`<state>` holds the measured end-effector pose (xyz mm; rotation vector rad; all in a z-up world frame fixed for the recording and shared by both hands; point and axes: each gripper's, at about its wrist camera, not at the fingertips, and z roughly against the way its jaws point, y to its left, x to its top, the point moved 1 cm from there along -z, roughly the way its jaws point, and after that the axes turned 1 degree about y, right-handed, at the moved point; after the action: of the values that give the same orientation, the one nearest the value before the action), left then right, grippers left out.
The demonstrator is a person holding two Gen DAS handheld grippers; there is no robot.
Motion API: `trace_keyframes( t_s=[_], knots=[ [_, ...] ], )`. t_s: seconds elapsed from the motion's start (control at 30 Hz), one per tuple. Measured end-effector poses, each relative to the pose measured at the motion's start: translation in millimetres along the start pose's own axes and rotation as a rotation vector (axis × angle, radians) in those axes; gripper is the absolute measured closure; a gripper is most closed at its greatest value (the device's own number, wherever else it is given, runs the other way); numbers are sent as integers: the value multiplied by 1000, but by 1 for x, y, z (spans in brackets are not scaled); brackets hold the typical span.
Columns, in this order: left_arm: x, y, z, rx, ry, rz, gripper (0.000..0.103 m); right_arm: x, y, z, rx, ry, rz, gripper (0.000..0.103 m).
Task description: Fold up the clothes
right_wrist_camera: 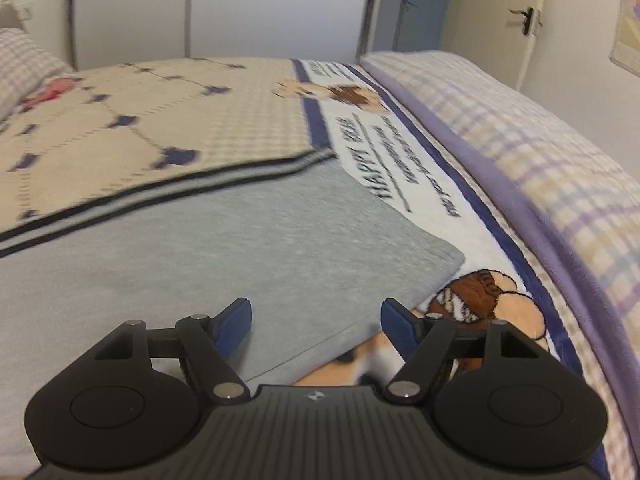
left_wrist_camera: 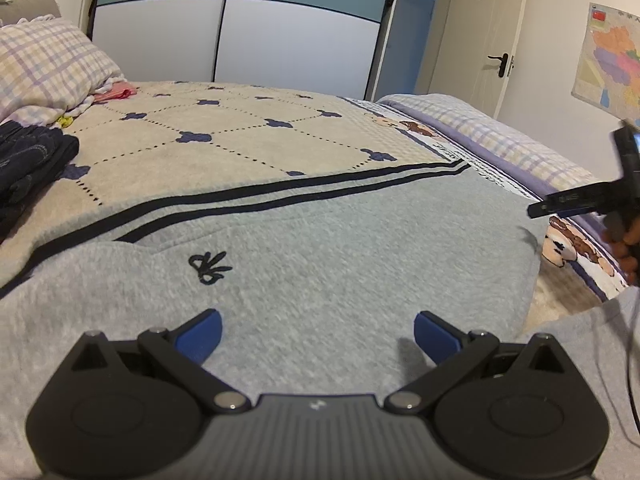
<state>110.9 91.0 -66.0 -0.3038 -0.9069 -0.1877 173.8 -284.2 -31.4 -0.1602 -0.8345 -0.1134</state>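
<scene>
A grey sweatshirt point(left_wrist_camera: 340, 248) with two dark stripes along its far hem and a small black embroidered mark lies flat on the bed. My left gripper point(left_wrist_camera: 316, 322) hovers over its near part, open, with nothing between the blue pads. In the right wrist view the sweatshirt's right edge and corner point(right_wrist_camera: 280, 248) lie under my right gripper point(right_wrist_camera: 316, 312), which stands open above the cloth edge and grips nothing. The right gripper point(left_wrist_camera: 560, 204) also shows at the right side of the left wrist view, beyond the sweatshirt's right edge.
The bed carries a beige blanket point(left_wrist_camera: 248, 136) with blue motifs and a bear border point(right_wrist_camera: 480, 292). A dark folded garment point(left_wrist_camera: 28, 164) and a checked pillow point(left_wrist_camera: 44, 68) lie at the left. A checked quilt point(right_wrist_camera: 540, 152) runs along the right. Wardrobe point(left_wrist_camera: 280, 32) and door point(left_wrist_camera: 492, 40) stand behind.
</scene>
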Motion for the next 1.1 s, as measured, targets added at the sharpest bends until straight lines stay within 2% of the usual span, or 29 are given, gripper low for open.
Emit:
trace_keyframes(
  t_s=[0.13,0.3,0.5,0.63,0.73,0.83,1.1],
  knots=[
    [2,-2,11,-3,3,20,0,-13,25,48,92,-10,-43,29],
    [-4,-11,29,-14,-3,14,0,-47,63,105,206,-25,-55,29],
    [-20,-18,47,-9,9,-16,0,-97,95,145,276,1,-124,29],
    [-31,-21,62,5,11,-58,0,-129,109,150,262,38,-110,29],
    [-40,-22,74,11,18,-86,0,-152,109,150,218,55,-104,29],
    [-54,-17,82,29,42,-91,0,-171,97,152,172,42,-119,29],
    [-79,-1,108,37,30,-125,0,-202,53,165,83,-22,-170,29]
  ],
)
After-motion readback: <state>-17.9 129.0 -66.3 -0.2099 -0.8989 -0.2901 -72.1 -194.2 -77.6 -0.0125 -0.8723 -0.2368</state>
